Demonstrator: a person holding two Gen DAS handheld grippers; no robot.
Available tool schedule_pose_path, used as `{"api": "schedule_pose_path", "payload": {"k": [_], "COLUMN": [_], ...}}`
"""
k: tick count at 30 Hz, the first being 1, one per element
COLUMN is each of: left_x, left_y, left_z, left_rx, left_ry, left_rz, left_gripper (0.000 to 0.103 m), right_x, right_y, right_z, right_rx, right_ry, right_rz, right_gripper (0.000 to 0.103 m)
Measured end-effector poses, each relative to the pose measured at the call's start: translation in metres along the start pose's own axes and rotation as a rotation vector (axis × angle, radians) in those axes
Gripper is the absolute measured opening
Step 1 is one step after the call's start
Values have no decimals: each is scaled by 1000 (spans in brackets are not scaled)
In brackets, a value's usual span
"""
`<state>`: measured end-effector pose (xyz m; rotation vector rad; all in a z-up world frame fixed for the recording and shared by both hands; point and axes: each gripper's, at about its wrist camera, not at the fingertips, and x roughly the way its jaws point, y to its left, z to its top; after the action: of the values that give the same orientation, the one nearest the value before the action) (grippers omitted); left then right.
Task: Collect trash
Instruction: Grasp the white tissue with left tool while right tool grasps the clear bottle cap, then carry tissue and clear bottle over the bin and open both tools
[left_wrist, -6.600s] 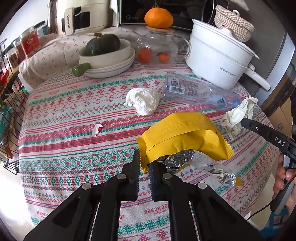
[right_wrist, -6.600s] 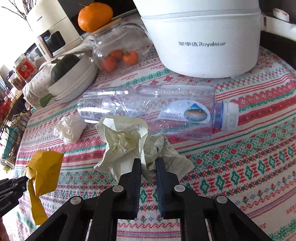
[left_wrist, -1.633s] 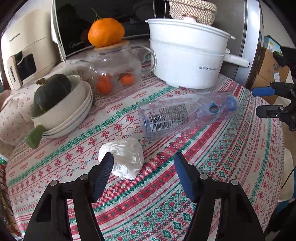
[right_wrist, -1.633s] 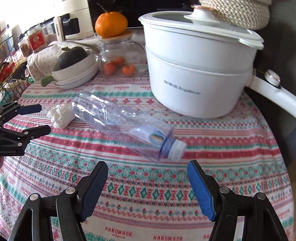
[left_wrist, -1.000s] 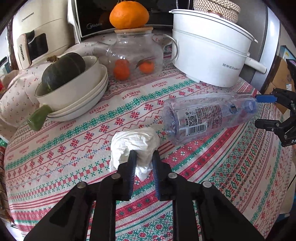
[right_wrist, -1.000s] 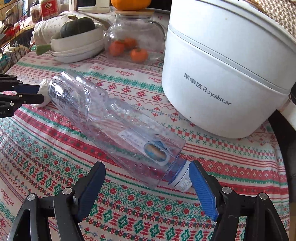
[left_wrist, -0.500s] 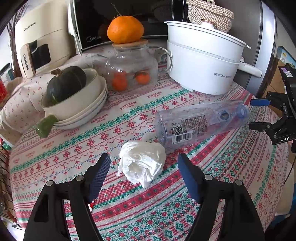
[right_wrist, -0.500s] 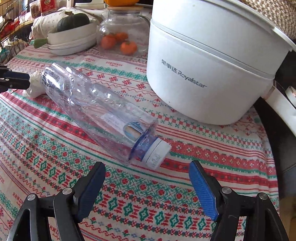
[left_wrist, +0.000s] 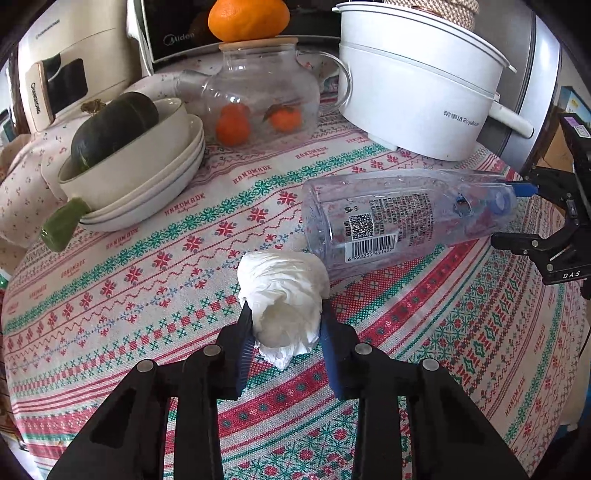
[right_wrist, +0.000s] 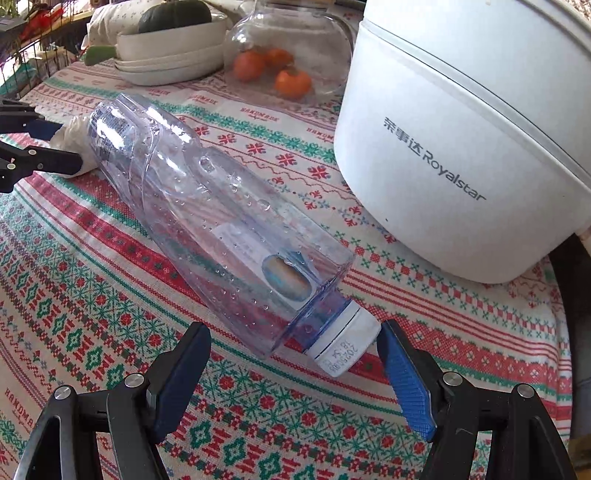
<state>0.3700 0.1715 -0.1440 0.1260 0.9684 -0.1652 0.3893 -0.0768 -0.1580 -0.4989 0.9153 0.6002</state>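
White and crumpled, the tissue wad (left_wrist: 282, 295) now sits pinched between the blue-padded fingers (left_wrist: 243, 343) of the left gripper (left_wrist: 286, 332), which half a second ago stood spread wide with the wad lying loose ahead of it; the wad bulges out above the pads and a thin tail hangs below them onto the patterned desk cloth (left_wrist: 147, 295). The right gripper (right_wrist: 291, 373) remains spread wide, as it was before, but the clear plastic bottle (right_wrist: 207, 206) has come closer to it: the white cap (right_wrist: 343, 350) now lies between the fingertips, almost against the blue pad (right_wrist: 406, 384) on the right side, with the other fingertip apart from the bottle's shoulder. The bottle lies on its side on the desk, empty but beaded with droplets inside, its label with a barcode showing in the left wrist view and its flat base just beside the tissue wad. Beyond the bottle stands a white Royalstar cooker pot (right_wrist: 461, 147), close to the bottle's neck end. Farther back is a glass teapot (left_wrist: 262, 99) holding small oranges, with a large orange (left_wrist: 248, 18) on its lid, and to its left a stack of cream bowls (left_wrist: 140, 177) carrying a dark green squash (left_wrist: 110, 129).
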Motion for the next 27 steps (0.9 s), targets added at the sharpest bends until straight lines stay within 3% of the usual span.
{"api": "schedule_pose_path", "payload": {"k": [3,8,9,10,18,27], "left_x": [-3,-20,-24,-29,-85,-165], "left_y": [3,6,5,4,-14,-66], "left_z": [1,-7,-10,-13,-42,-65], "left_rx": [-51,-107,-113,-117,-140,-136], "left_ry": [15,40,43,46,57,-1], "left_rz": [0,4,6,7,-1,-52], "left_gripper": [29,29,29,29,29,29], "right_x": [1,-15,-19,-23,-62,-155], "right_y": [2,7,10,13,39,74], "right_z": [0,-10,-13,-16,-44,-71], "right_rx": [15,65,68,74,140,185], "right_ry": [-12,-18,-16,-8,7,-21], "right_rz": [-9,46,68,84,112,32], "right_gripper": [75,57,36,34,34,34]}}
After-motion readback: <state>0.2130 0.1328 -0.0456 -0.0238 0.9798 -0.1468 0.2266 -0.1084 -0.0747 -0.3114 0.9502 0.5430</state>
